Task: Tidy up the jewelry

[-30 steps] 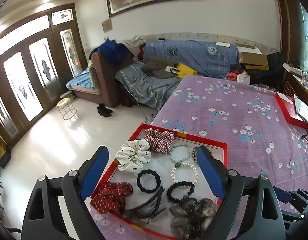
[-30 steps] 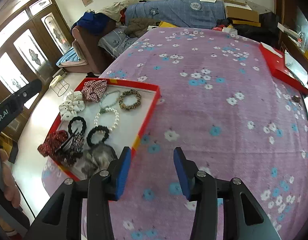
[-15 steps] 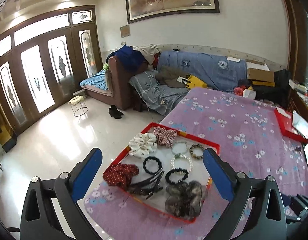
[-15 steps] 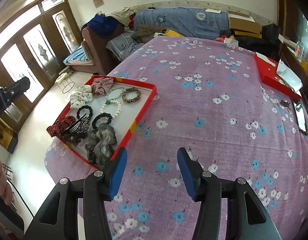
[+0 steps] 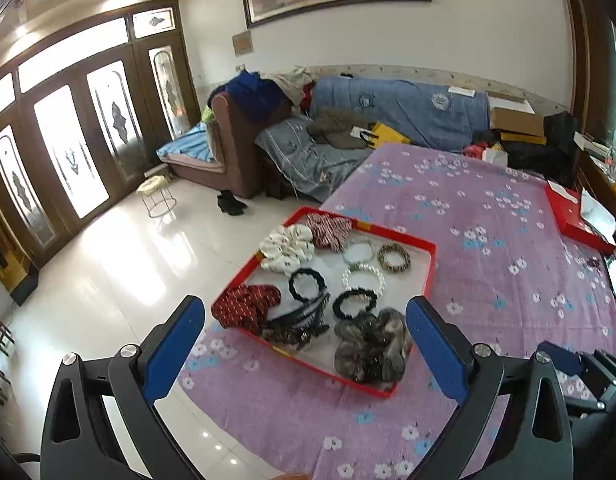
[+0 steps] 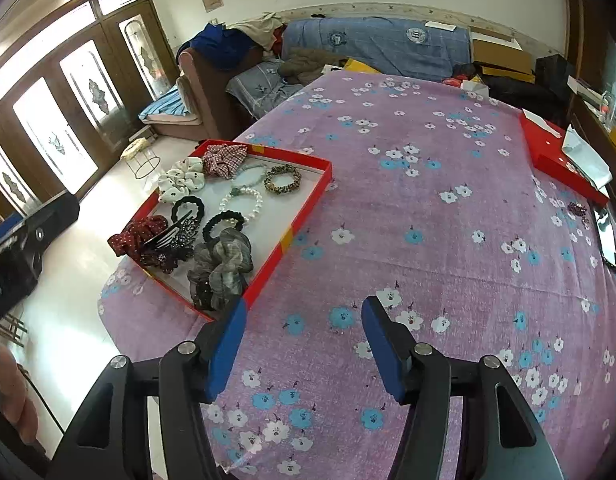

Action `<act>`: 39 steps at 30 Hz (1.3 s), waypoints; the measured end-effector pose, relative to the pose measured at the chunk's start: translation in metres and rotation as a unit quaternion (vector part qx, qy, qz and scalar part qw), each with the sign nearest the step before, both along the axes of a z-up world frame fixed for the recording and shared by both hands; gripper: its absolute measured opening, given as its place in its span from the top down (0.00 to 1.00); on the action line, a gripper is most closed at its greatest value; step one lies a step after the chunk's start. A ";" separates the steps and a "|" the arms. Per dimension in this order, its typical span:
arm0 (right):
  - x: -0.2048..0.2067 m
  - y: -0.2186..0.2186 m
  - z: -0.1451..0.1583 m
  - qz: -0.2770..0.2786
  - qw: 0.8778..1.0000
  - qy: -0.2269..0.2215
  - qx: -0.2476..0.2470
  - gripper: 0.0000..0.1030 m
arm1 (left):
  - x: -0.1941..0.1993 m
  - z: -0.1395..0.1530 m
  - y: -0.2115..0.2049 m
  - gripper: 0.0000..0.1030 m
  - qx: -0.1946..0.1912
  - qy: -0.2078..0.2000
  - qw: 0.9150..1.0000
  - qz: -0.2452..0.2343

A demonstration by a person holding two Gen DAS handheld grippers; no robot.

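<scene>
A red tray (image 5: 430, 276) (image 6: 308, 208) lies at the near left corner of the purple flowered table. It holds a white scrunchie (image 5: 287, 246) (image 6: 180, 179), a red checked scrunchie (image 5: 330, 229), a dark red scrunchie (image 5: 245, 308), a grey scrunchie (image 5: 372, 344) (image 6: 223, 266), a pearl bracelet (image 5: 363, 278) (image 6: 241, 202), a leopard bracelet (image 5: 394, 257) (image 6: 283, 179), black bands and dark hair clips (image 6: 173, 236). My left gripper (image 5: 303, 344) is open and empty, held above the tray's near side. My right gripper (image 6: 303, 336) is open and empty, over the cloth right of the tray.
A red box (image 6: 556, 158) with white paper lies at the table's far right edge, a phone (image 6: 607, 240) near it. Sofas piled with clothes stand behind the table. A small wire stool (image 5: 157, 196) stands on the glossy floor at the left.
Both grippers have pulled back and up from the tray. The tray looks smaller and farther. Both stay open and empty.
</scene>
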State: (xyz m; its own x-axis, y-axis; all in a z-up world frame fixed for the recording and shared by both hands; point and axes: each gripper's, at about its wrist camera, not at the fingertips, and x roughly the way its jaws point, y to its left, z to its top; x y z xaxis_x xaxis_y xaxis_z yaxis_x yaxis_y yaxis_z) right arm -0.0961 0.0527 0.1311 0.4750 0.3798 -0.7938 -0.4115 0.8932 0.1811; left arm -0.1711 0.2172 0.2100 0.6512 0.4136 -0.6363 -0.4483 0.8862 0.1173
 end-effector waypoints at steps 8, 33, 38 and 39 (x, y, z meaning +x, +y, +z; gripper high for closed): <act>-0.001 0.007 -0.007 -0.008 1.000 0.007 -0.013 0.34 | -0.001 -0.016 0.012 0.03 -0.027 0.023 0.999 -0.002; 0.020 0.068 -0.019 -0.015 0.999 0.030 -0.022 0.31 | 0.023 -0.037 0.067 0.03 -0.044 0.061 0.997 -0.013; 0.027 0.078 -0.022 -0.020 0.999 0.036 -0.023 0.31 | 0.030 -0.043 0.079 0.03 -0.052 0.070 0.996 -0.015; 0.029 0.080 -0.023 -0.022 0.999 0.037 -0.024 0.31 | 0.032 -0.045 0.081 0.03 -0.055 0.073 0.996 -0.016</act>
